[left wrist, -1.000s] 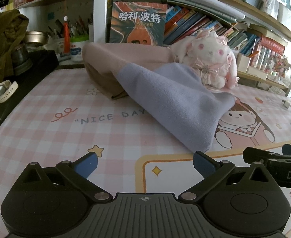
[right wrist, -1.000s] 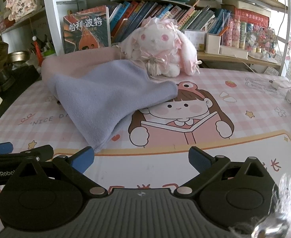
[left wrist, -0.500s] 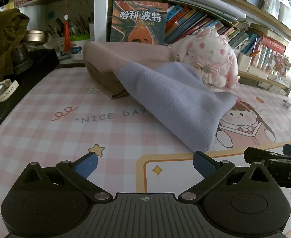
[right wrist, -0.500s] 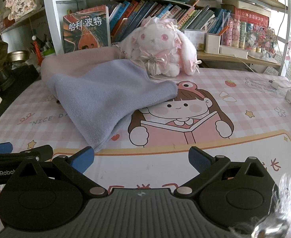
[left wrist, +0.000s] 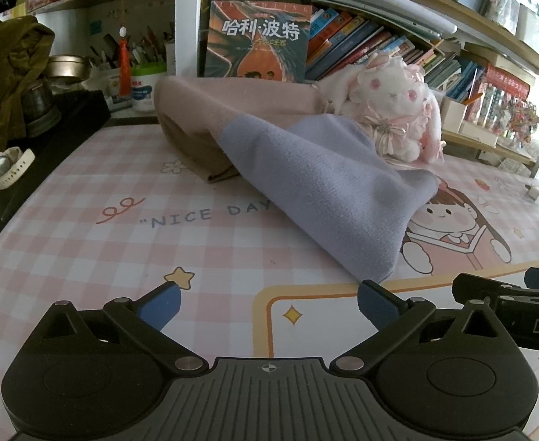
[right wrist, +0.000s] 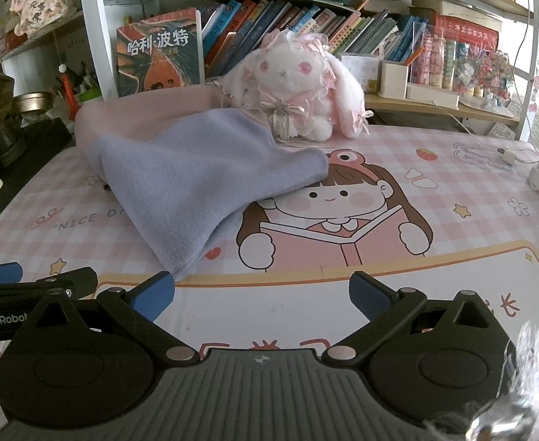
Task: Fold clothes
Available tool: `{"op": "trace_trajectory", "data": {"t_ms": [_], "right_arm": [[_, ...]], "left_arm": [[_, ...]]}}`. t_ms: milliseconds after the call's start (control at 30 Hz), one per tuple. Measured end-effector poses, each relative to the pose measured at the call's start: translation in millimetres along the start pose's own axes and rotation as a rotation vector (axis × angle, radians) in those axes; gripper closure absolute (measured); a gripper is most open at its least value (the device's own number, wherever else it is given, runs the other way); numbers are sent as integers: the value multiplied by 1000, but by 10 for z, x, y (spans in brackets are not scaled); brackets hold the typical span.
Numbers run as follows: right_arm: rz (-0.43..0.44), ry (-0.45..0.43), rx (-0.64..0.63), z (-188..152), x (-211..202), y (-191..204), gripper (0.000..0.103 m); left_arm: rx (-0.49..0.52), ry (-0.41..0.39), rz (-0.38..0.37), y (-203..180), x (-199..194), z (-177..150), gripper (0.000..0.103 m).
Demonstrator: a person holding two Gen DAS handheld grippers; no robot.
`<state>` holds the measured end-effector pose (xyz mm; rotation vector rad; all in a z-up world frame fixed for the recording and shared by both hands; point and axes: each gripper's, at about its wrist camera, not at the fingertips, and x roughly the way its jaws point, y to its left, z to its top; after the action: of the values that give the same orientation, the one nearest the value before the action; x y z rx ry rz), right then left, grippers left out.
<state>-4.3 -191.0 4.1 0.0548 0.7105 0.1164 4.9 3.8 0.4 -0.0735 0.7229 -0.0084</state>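
Spread wide across the desk, a smooth pink checked mat (left wrist: 85, 242) printed with a cartoon reading girl. Draped over the mat, ahead of both tools, the soft fleecy garment (left wrist: 324, 198) (right wrist: 196, 183): lilac panel in front, pink band behind, a brownish fold tucked beneath, perhaps part of the same piece, hard to tell from here. Long axis running from the back-left down to a narrow tip nearest the grippers. Just behind the garment, touching its rear edge, a fluffy white plush rabbit (right wrist: 298, 88) with pink bows. Left gripper (left wrist: 267, 301) low over the mat, blue-padded fingers spread well apart, empty, garment tip just ahead of the right-hand finger. Right gripper (right wrist: 262, 294) likewise gaping and empty, tip just beyond its left-hand finger.
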Motion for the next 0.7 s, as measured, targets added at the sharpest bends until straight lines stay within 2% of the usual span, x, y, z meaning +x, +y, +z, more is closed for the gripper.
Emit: {"op": "trace_trajectory", "data": {"t_ms": [700], "right_arm": [[2, 10, -7, 2, 22, 15, 1]], "left_arm": [[1, 9, -4, 0, 13, 1, 0]]}}
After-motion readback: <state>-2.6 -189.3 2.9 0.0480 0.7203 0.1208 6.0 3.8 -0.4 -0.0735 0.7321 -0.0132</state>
